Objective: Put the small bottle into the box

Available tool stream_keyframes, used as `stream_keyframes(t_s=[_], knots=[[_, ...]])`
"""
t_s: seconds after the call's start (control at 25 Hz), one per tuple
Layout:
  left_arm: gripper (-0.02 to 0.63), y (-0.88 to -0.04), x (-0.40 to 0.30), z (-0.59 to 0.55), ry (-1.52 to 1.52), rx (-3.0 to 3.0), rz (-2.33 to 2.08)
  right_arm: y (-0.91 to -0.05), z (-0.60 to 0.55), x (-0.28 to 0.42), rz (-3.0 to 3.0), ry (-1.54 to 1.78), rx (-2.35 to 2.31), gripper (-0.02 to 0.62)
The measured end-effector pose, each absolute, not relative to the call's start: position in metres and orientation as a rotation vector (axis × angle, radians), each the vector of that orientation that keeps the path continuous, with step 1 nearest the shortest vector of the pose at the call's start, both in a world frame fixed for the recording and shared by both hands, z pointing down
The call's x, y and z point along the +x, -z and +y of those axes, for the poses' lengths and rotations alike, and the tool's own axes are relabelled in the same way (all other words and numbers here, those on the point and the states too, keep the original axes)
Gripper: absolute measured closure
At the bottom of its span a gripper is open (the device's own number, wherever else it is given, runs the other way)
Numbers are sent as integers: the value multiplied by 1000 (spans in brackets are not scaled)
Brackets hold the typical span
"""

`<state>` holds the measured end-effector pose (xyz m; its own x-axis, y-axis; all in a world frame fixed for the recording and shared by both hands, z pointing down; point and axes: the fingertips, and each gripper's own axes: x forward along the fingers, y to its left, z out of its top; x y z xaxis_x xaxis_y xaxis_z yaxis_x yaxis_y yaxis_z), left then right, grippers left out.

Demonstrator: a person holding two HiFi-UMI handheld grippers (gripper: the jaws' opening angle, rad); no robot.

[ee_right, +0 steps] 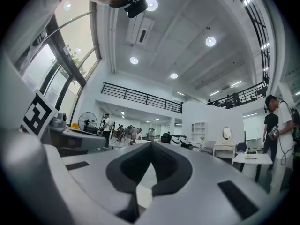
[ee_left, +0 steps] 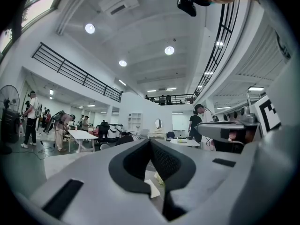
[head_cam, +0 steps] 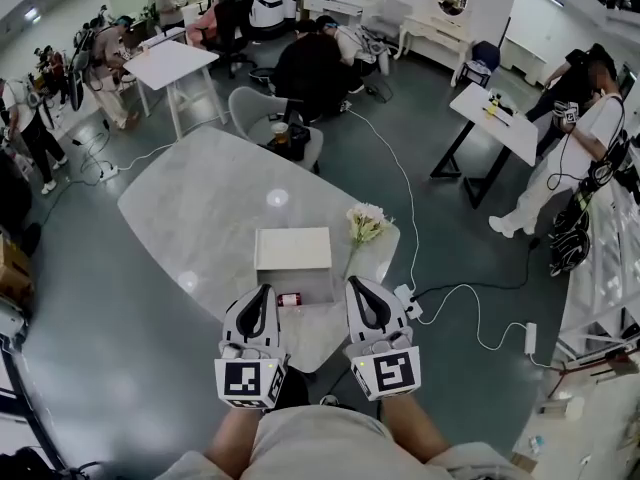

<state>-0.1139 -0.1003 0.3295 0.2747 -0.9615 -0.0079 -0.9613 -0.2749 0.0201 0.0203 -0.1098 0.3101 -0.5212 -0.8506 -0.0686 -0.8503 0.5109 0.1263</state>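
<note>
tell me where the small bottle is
Head view: the small bottle lies on the table just below the white box, between the left gripper and right gripper.

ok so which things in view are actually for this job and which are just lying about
For the job:
small bottle, on the table
white box, just behind it

Just lying about:
flowers, right of the box
power strip, on the floor

Grey floor (head_cam: 90, 368), white tables (head_cam: 172, 62), apparently a mezzanine (ee_right: 140, 96).
</note>
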Motion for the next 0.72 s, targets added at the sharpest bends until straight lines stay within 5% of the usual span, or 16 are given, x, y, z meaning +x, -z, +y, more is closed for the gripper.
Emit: stream_keyframes(t_s=[0.72], knots=[[584, -328, -129, -94, 43, 2457, -1946, -308, -107, 16, -2747, 226, 1513, 571]])
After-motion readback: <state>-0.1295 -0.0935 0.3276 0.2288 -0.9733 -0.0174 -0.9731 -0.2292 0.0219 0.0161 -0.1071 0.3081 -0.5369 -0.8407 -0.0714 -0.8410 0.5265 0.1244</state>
